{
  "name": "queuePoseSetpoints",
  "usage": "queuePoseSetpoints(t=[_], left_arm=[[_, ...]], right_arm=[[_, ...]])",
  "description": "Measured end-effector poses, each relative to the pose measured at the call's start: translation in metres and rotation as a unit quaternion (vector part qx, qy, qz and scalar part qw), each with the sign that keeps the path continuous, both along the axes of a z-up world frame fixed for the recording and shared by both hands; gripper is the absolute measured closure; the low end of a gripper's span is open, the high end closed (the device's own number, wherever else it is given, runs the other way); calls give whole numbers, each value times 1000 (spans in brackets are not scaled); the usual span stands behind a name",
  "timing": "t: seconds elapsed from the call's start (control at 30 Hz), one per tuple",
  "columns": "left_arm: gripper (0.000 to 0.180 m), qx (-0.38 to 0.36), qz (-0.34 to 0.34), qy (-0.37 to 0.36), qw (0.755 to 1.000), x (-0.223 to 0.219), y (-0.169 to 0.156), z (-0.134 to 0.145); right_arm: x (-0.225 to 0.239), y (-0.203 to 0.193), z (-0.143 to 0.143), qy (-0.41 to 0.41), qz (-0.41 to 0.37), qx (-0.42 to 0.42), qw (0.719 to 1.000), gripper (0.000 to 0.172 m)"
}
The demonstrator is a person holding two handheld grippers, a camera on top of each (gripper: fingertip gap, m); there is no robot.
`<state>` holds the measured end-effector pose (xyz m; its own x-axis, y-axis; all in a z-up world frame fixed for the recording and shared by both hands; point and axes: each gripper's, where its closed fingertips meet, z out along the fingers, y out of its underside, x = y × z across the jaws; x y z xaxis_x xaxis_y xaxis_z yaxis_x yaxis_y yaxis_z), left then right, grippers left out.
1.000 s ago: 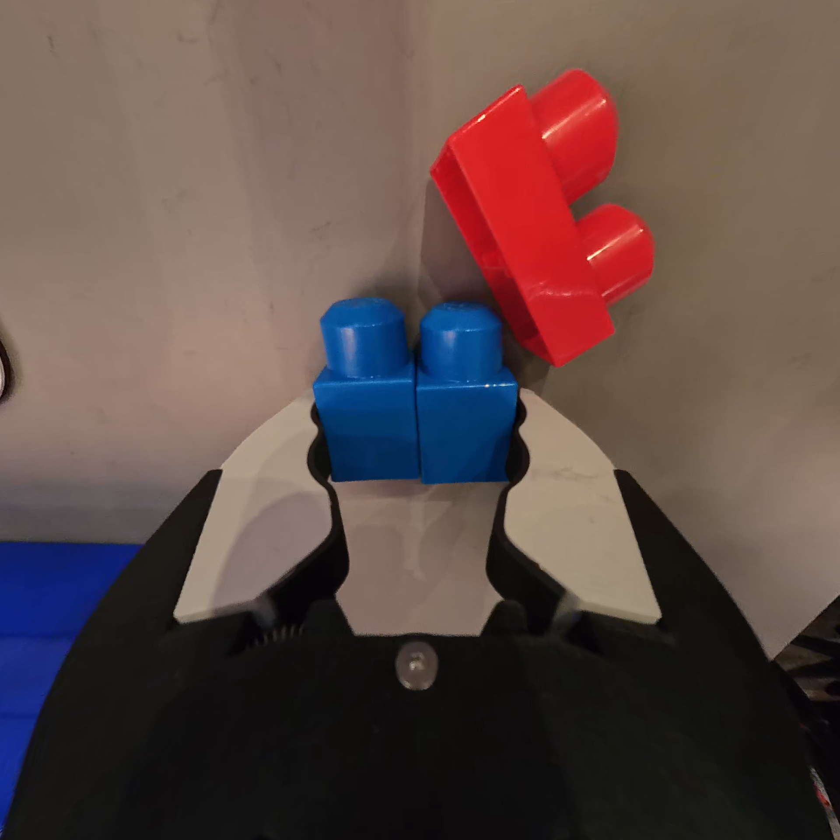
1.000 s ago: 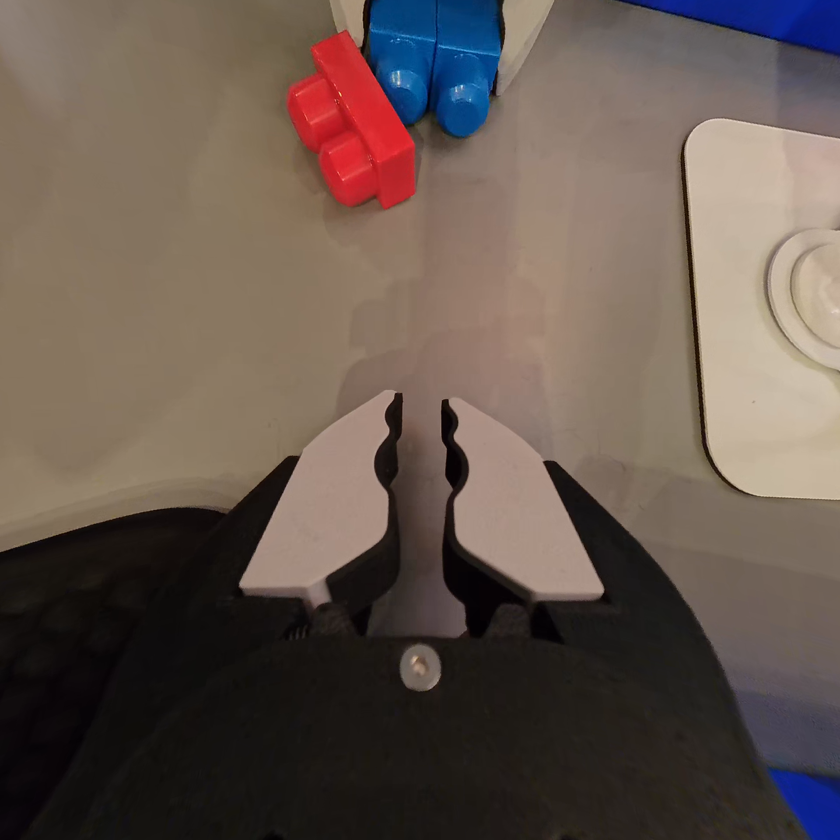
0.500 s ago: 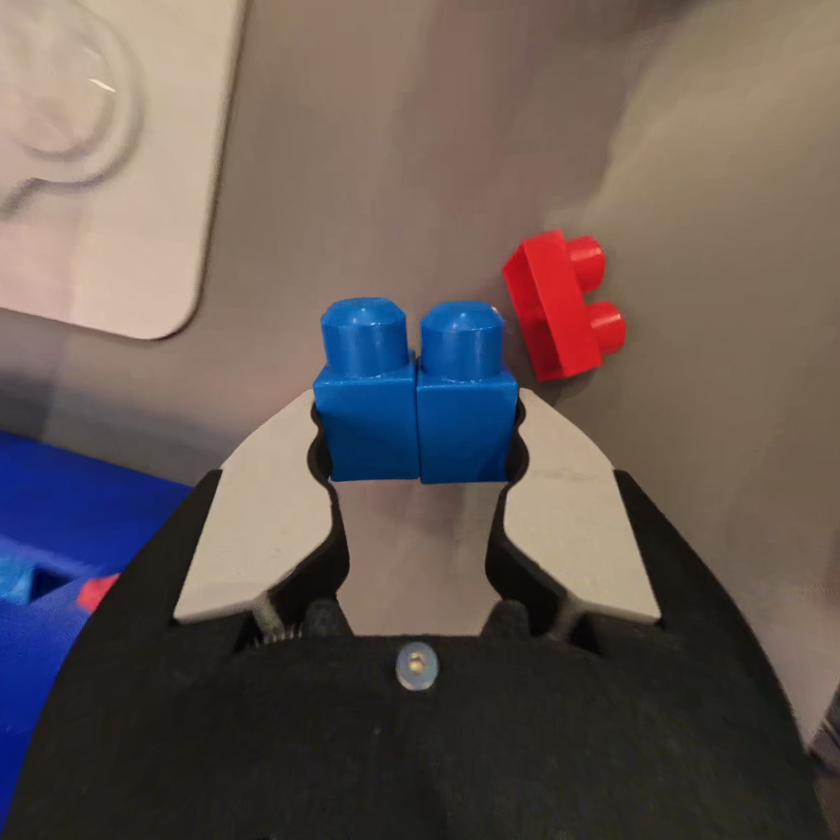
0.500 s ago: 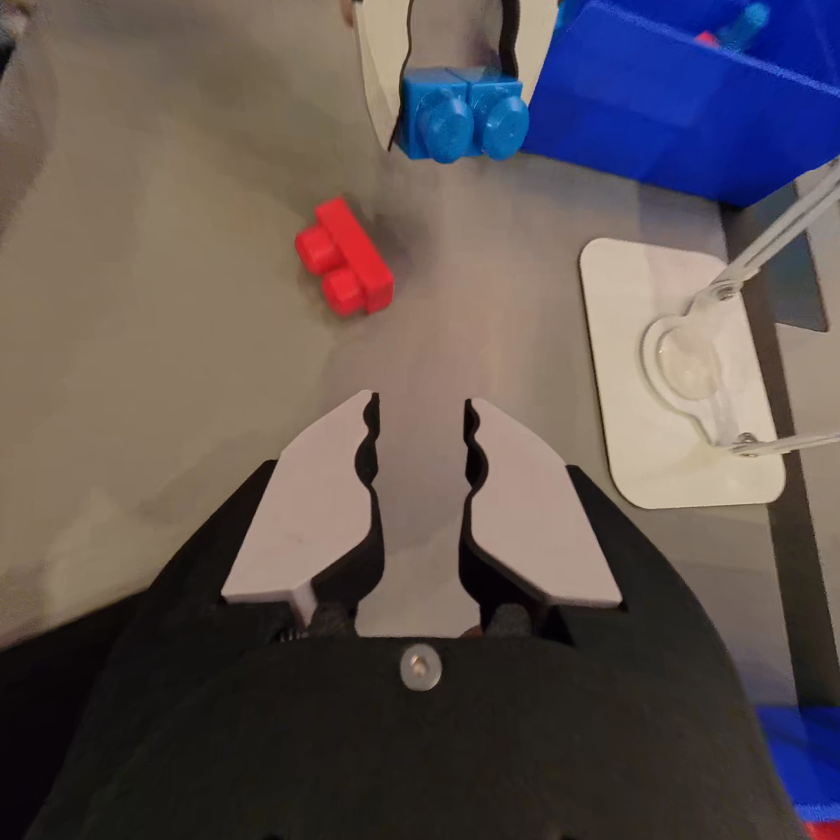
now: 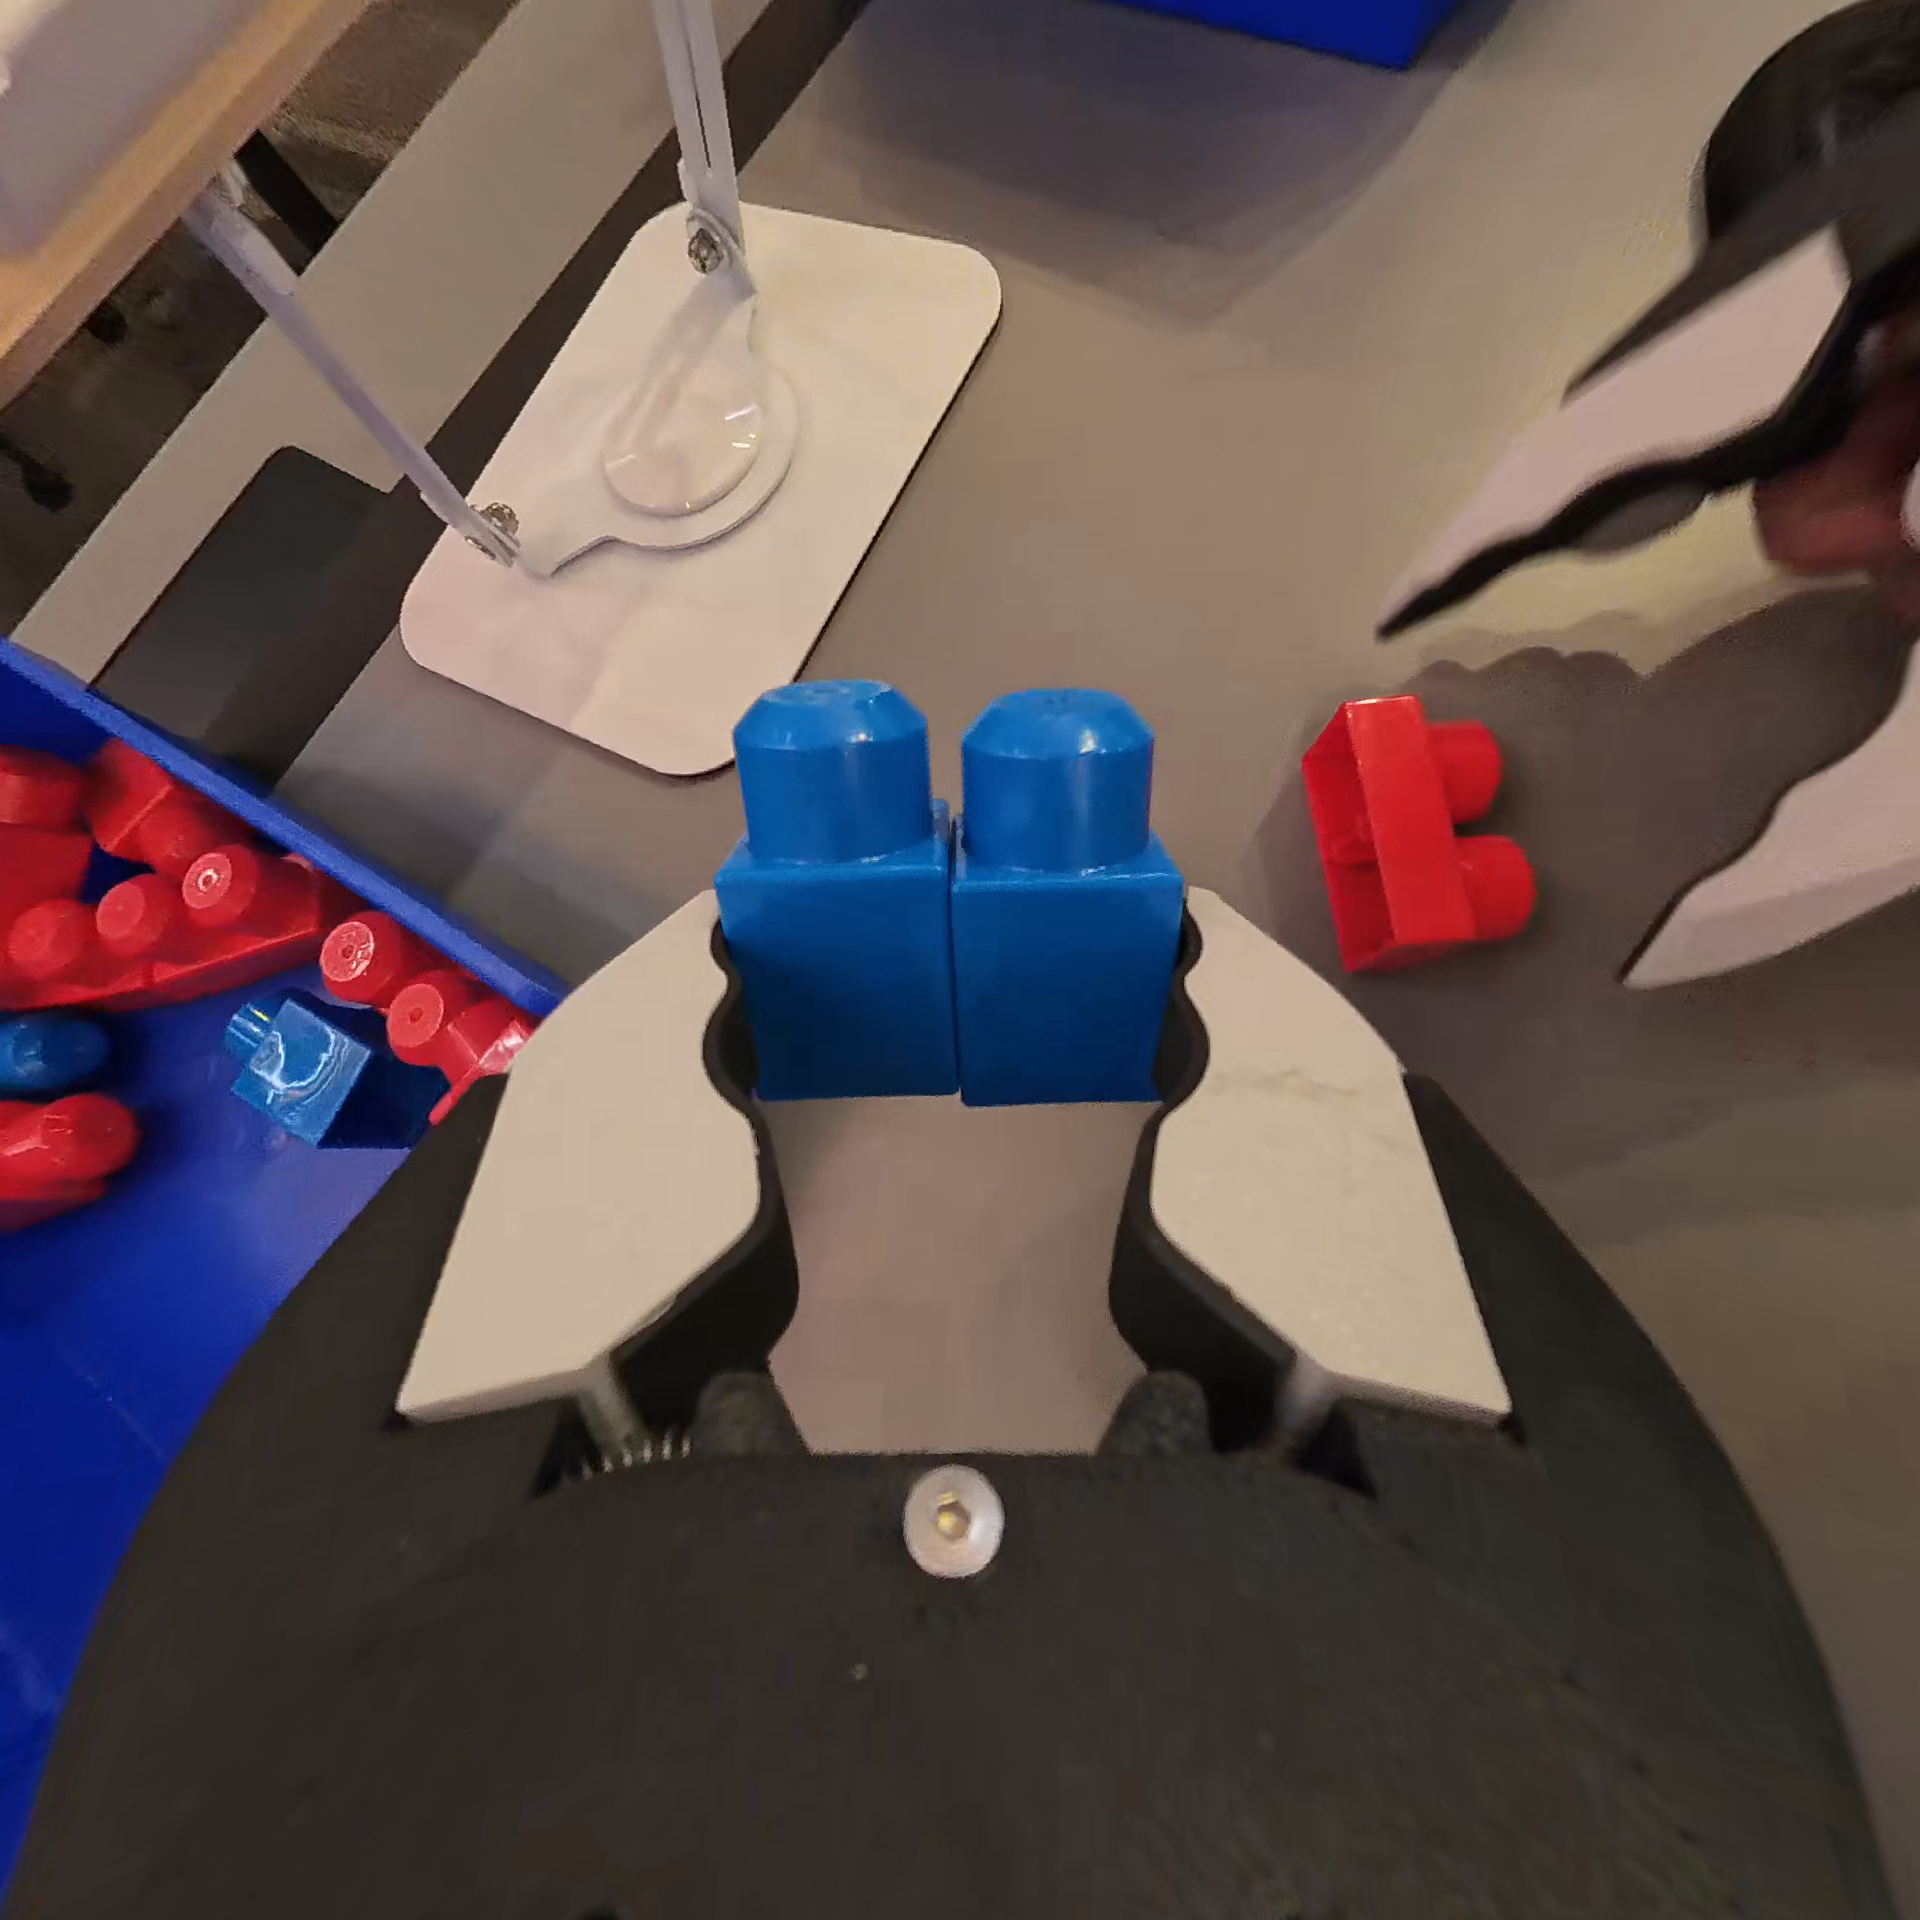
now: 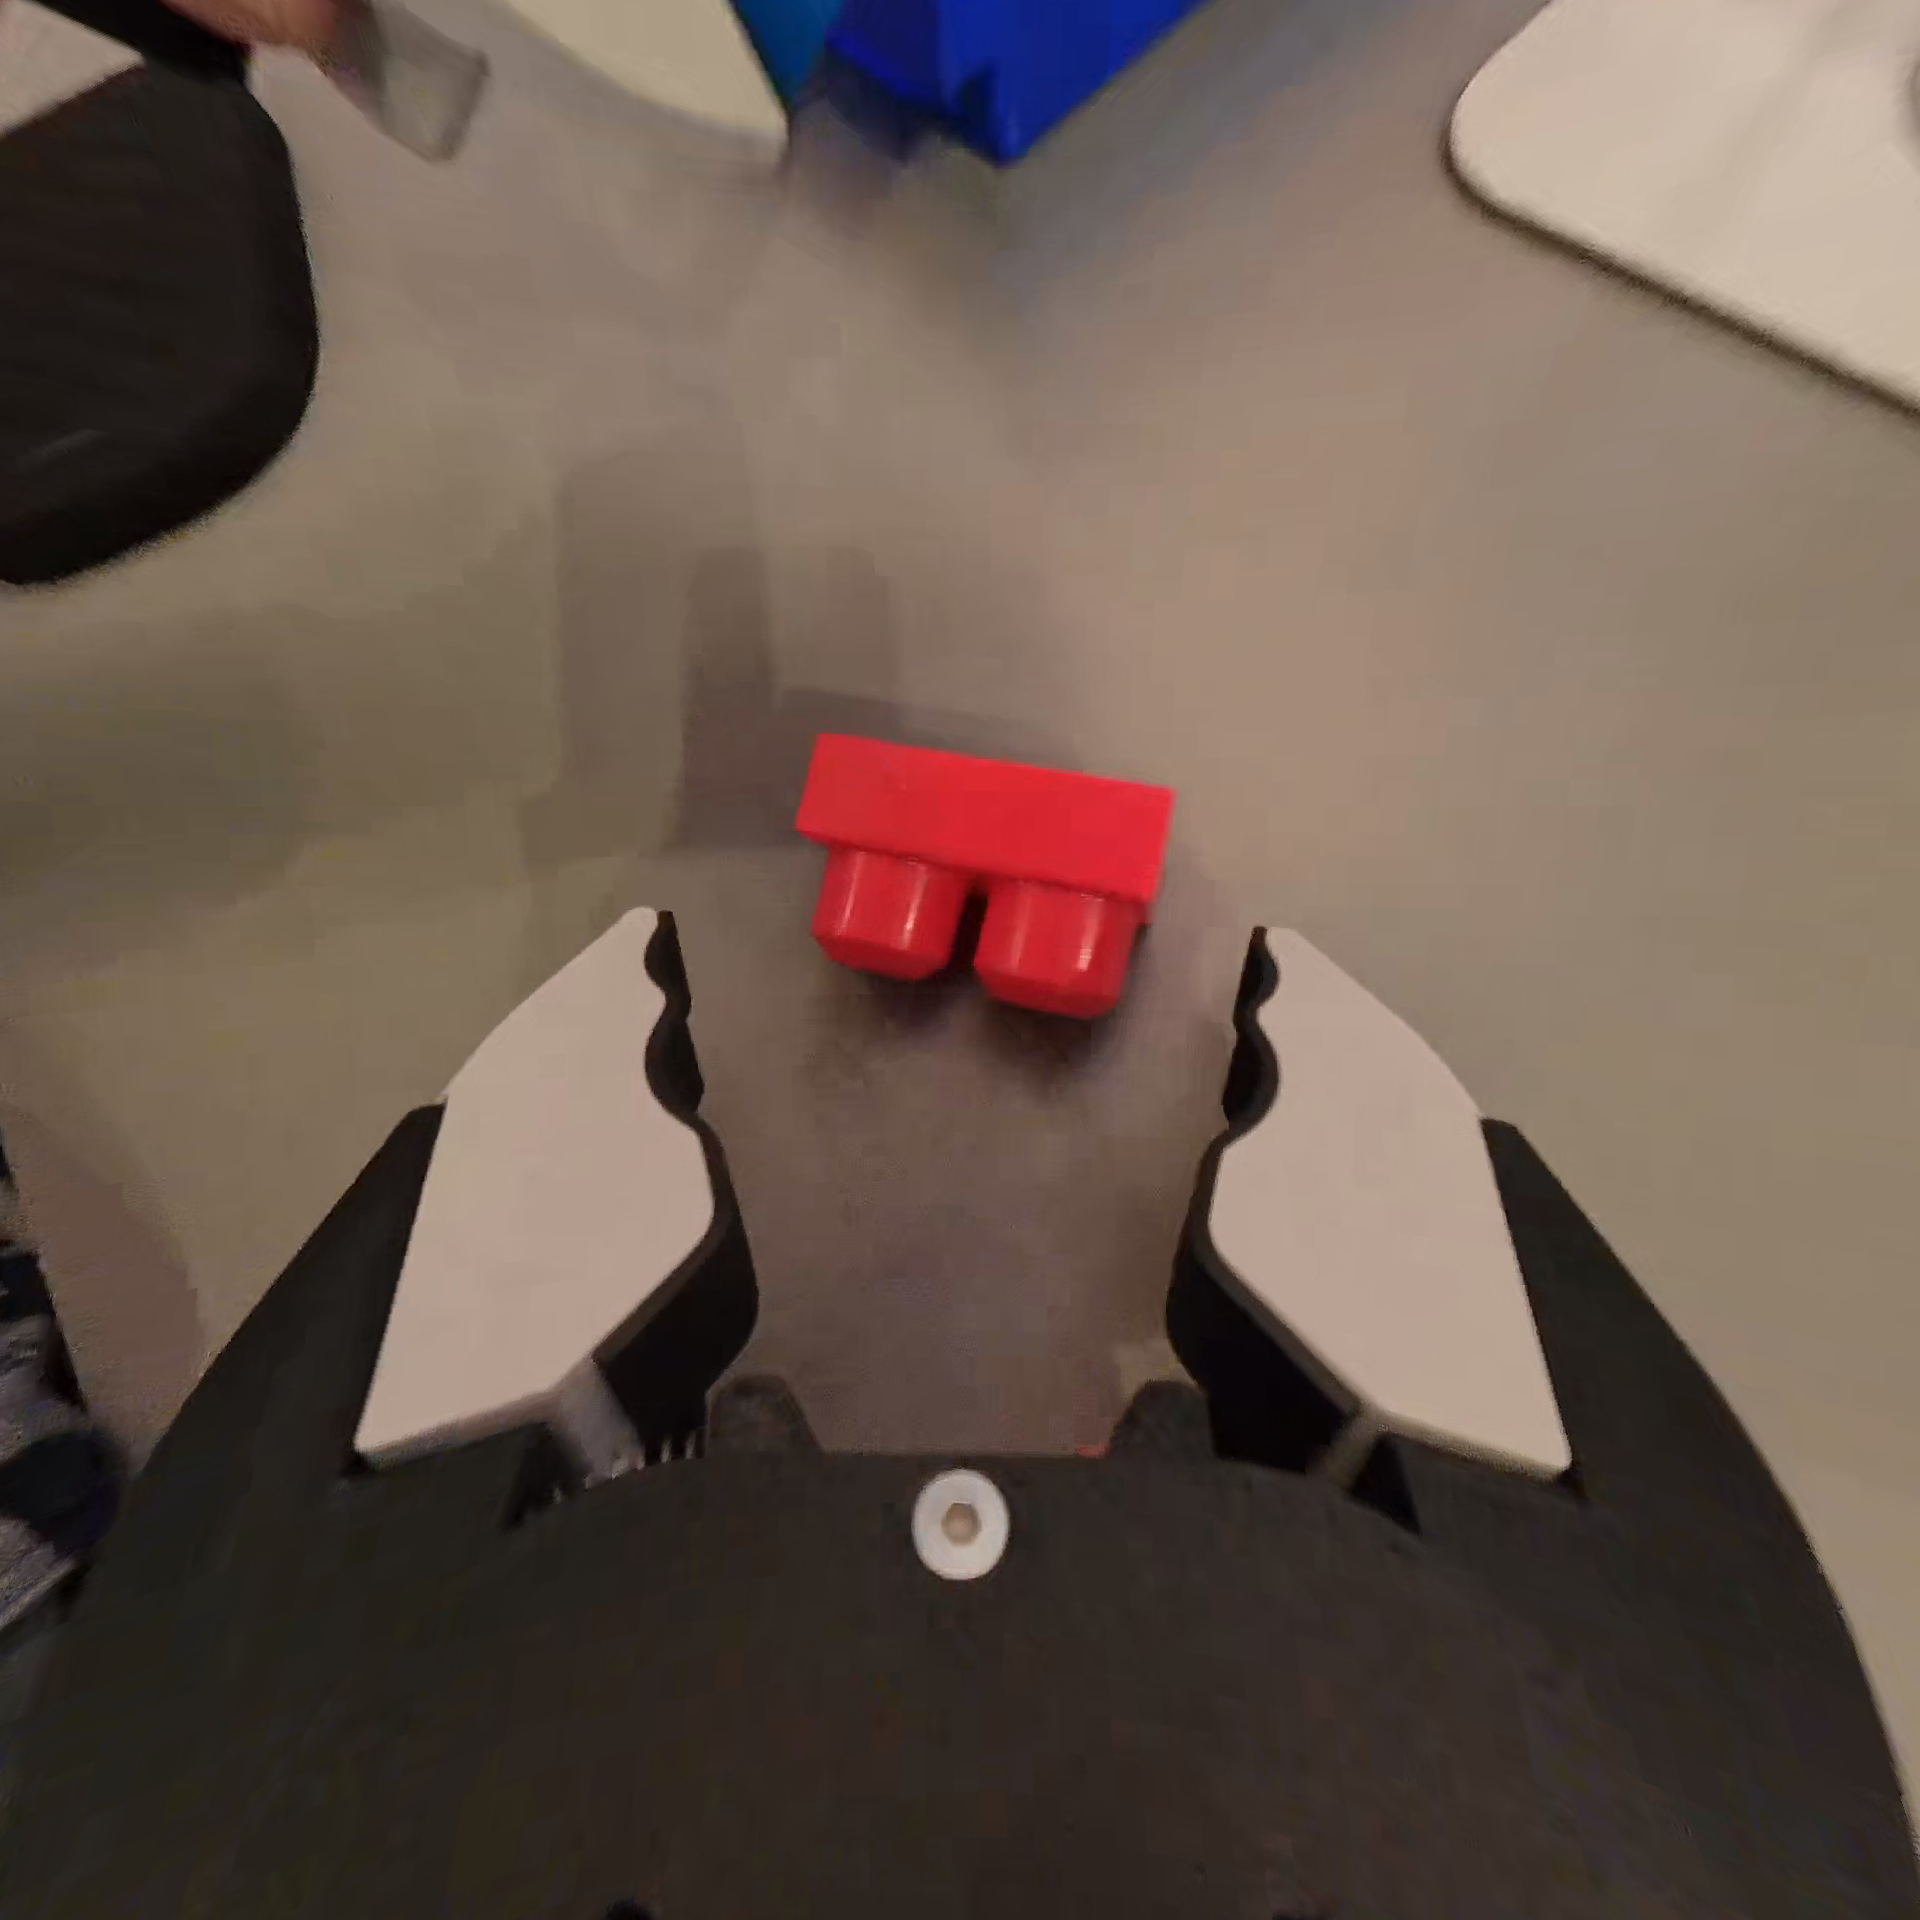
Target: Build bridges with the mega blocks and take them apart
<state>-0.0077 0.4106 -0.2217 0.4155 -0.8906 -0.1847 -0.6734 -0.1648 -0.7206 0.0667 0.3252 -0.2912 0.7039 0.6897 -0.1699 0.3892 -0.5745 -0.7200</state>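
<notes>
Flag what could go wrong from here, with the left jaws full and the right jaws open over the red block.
1. The left gripper clamps two separate blue blocks side by side; one could pivot or slip out.
2. The red block lies on its side, studs toward the open right gripper; closing on the rounded studs may squirt it away.

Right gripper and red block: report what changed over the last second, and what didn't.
The right gripper opened wide and moved up to the red block, now just ahead of its fingertips, not yet grasped. The left gripper stayed clamped on the two blue blocks.
</notes>
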Motion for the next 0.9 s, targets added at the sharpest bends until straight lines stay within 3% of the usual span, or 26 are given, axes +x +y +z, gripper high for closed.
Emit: queuePoseSetpoints(t=[0.1, 0.17, 0.3, 0.37, 0.47, 0.57, 0.63, 0.73, 0.9], left_arm=[[106, 4, -2, -9, 1000, -1, -3, -1], [106, 7, -8, -9, 1000, -1, -6, -2], [106, 19, -19, -7, 1000, 0, -7, 0], [106, 25, -26, -8, 999, 0, -8, 4], [106, 42, -47, -2, 998, 1, -12, 9], [106, 75, -71, 24, 994, 4, -17, 14], [105, 102, -80, 46, 991, 8, -18, 18], [106, 124, -99, 62, 985, 17, -23, 25], [106, 165, -114, 102, 974, 27, -25, 33]], right_arm=[[-14, 1, -10, -28, -11, 9, 999, 79], [-18, 4, -15, -63, -5, 22, 998, 98], [-18, 10, -17, -72, -8, 23, 997, 104], [-17, 14, -8, -49, 4, 36, 998, 104], [-8, 23, 28, -45, 56, 93, 993, 104], [3, 34, 74, -93, 124, 167, 974, 104], [-2, 33, 102, -135, 196, 231, 943, 104], [-1, 39, 115, -238, 253, 274, 897, 104], [-4, 43, 117, -278, 282, 286, 872, 104]])
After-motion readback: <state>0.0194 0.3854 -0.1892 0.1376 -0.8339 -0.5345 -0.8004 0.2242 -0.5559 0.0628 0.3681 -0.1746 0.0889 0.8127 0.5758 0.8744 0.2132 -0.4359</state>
